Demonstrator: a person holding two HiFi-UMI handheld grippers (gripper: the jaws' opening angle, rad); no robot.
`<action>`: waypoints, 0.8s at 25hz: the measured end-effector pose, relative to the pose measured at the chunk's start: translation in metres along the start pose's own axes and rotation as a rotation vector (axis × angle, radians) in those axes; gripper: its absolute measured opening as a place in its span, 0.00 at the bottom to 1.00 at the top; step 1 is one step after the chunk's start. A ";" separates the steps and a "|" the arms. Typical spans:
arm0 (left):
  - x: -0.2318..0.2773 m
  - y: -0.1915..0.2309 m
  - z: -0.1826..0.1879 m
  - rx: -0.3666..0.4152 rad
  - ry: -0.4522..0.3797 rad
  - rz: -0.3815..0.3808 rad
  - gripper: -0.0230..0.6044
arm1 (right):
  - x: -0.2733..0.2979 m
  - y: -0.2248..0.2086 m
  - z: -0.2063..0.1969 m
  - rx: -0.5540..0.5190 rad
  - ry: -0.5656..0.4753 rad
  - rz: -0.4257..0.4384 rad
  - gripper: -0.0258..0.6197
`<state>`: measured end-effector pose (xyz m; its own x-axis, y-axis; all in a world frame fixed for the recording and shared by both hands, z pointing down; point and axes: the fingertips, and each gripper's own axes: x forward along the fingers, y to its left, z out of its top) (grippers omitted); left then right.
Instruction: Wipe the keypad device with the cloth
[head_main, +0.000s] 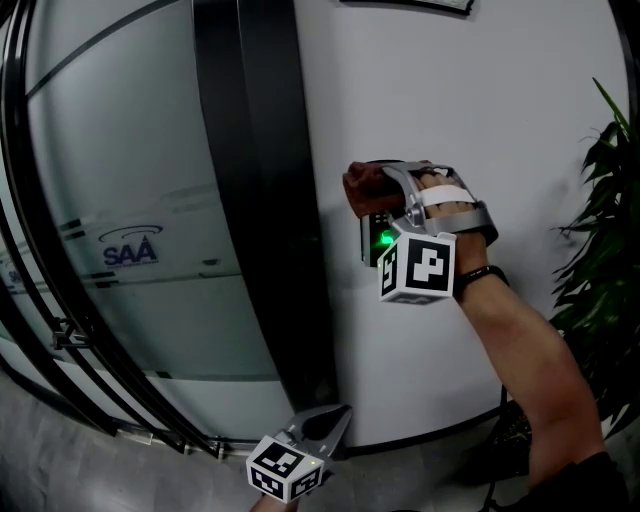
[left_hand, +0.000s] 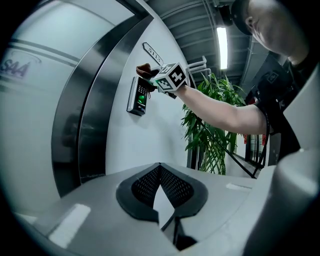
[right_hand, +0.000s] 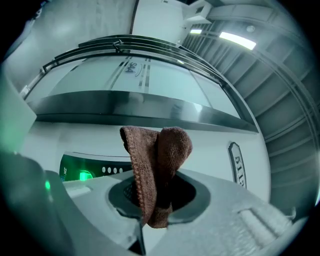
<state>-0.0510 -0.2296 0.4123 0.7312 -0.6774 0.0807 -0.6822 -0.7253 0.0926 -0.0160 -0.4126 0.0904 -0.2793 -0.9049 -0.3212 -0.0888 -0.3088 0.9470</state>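
The right arm (head_main: 520, 350) reaches up from 5 o'clock, forearm bare, a dark band at the wrist. The right tool (head_main: 385, 195) points toward 10 o'clock, jaws clamped on a cloth (right_hand: 157, 160). The left tool (head_main: 325, 425) sits low at 6 o'clock, tips together with nothing between them, aimed toward 1 o'clock.

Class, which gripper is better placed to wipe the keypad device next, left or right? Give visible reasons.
Right. The right gripper is shut on the cloth, up at the keypad device on the wall. The left gripper hangs low, shut with nothing in it, well below the device.
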 end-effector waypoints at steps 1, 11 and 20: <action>0.000 0.000 0.000 0.000 0.000 0.000 0.06 | 0.002 0.000 -0.001 0.002 0.004 0.003 0.12; 0.002 -0.002 0.001 -0.001 0.001 -0.005 0.06 | -0.002 0.014 -0.003 -0.003 0.014 0.022 0.12; 0.002 0.000 0.000 -0.001 0.004 -0.004 0.06 | -0.008 0.031 -0.006 0.007 0.018 0.054 0.12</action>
<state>-0.0489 -0.2309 0.4123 0.7341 -0.6739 0.0840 -0.6791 -0.7280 0.0942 -0.0111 -0.4164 0.1228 -0.2666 -0.9252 -0.2701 -0.0810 -0.2578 0.9628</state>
